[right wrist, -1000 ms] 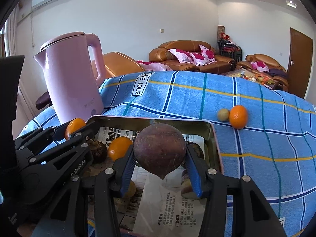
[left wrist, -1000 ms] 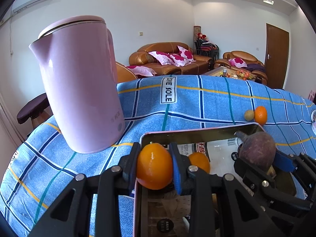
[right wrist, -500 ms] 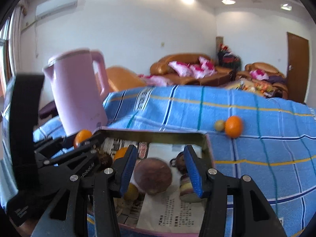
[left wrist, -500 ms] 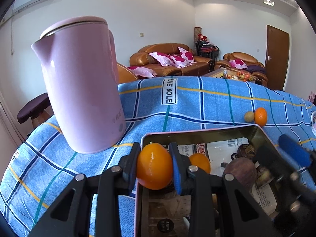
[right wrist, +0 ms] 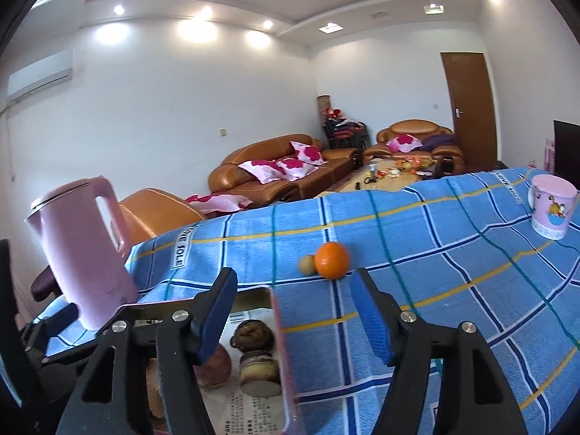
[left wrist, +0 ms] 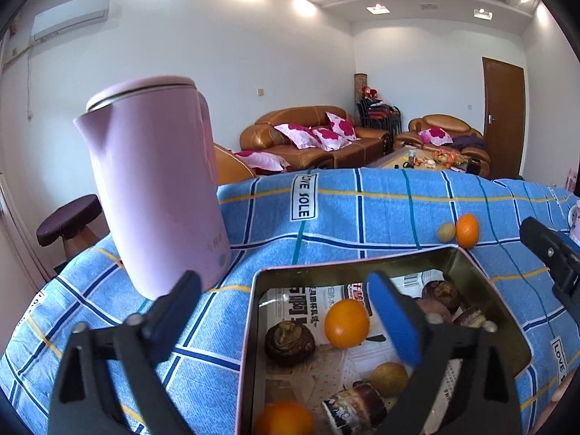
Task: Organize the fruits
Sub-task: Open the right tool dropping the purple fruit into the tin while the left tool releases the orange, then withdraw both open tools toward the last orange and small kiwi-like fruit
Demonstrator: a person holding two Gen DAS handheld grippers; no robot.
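Observation:
A metal tin [left wrist: 482, 275] lined with newspaper sits on the blue checked cloth. It holds two oranges [left wrist: 346, 322], a dark brown fruit [left wrist: 289, 339], a small yellow-brown fruit [left wrist: 388, 378] and other dark fruits. My left gripper [left wrist: 290, 311] is open and empty above the tin's left rim. My right gripper [right wrist: 293, 311] is open and empty over the tin's right rim [right wrist: 281, 344]. An orange [right wrist: 331, 260] and a small tan fruit [right wrist: 306, 264] lie on the cloth beyond the tin; they also show in the left wrist view [left wrist: 467, 230].
A tall pink kettle [left wrist: 156, 188] stands on the cloth left of the tin. A pink mug [right wrist: 551, 206] stands at the far right of the table. The table's far edge drops off toward sofas and a coffee table.
Both grippers opened. The left let its orange go into the tin and the right dropped its purple-brown fruit there. Both grippers rose, and the right one swung to the right.

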